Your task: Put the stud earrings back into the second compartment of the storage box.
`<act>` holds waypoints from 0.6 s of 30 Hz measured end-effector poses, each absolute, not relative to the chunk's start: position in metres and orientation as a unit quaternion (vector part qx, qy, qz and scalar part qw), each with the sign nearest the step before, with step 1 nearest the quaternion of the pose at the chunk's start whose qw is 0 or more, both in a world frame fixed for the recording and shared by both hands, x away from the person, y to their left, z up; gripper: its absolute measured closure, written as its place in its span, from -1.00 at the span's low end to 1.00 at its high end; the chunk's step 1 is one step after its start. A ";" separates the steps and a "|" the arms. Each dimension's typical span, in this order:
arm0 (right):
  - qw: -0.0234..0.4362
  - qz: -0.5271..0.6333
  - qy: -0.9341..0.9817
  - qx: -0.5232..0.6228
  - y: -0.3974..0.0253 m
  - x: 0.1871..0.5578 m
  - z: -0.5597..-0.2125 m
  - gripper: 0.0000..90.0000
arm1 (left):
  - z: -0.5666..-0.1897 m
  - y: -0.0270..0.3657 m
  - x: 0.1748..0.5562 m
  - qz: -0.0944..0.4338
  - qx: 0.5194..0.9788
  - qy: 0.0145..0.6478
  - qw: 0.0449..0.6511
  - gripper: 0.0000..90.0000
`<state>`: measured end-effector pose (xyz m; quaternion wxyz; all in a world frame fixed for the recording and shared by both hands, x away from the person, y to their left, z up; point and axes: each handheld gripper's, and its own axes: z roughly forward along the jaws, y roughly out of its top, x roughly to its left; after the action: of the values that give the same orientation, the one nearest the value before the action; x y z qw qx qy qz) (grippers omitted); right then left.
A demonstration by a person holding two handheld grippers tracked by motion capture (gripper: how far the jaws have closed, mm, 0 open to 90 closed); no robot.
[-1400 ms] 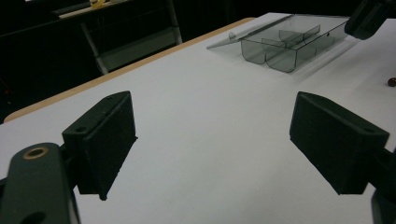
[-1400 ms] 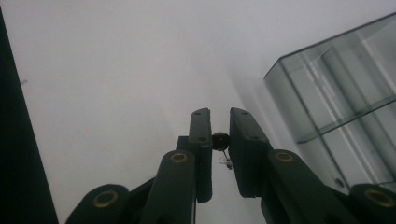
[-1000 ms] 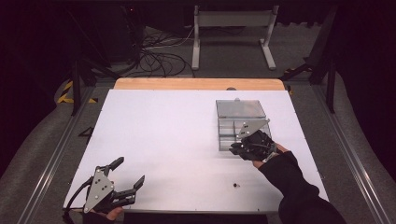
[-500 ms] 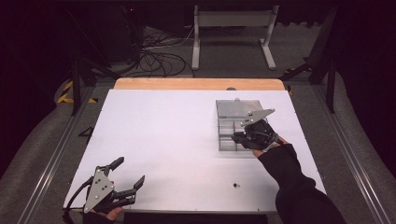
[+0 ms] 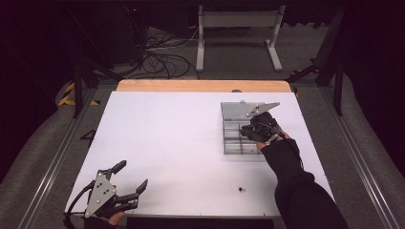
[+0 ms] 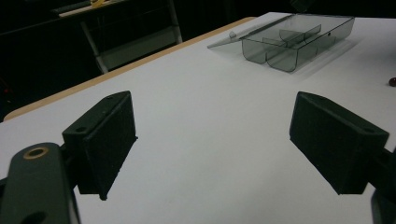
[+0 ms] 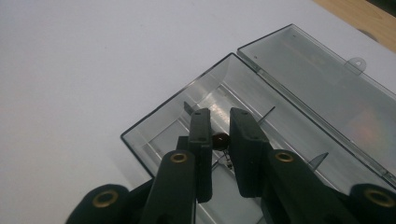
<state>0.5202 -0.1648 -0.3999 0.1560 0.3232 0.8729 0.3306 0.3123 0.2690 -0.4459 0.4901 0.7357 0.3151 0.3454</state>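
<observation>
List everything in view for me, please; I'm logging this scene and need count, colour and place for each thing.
Table: one, white top with a wooden far edge.
Compartment box: one, clear grey, lid open, far right of the table.
Small dark piece: one, brownish, between the right jaws over the box.
Second small dark piece: one, on the table near the front edge.
Metal stand: one, pale grey, on the floor behind the table.
Cables: several, black, on the floor.
Left gripper: black, open, front left.
Right gripper: black, over the box.
</observation>
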 end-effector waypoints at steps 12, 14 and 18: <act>0.170 0.306 0.867 0.354 -0.163 0.544 -0.416 0.77 | -0.446 0.269 0.312 0.344 0.733 0.317 0.494 -0.66; 0.173 0.301 0.866 0.359 -0.164 0.549 -0.420 0.77 | -0.446 0.270 0.312 0.344 0.734 0.317 0.492 -0.66; 0.177 0.292 0.867 0.364 -0.164 0.554 -0.425 0.77 | -0.446 0.270 0.313 0.346 0.735 0.315 0.491 -0.66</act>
<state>0.5538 -0.1644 -0.4249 0.1771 0.3639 0.8666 0.2918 0.3127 0.2701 -0.4458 0.4912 0.7346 0.3154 0.3458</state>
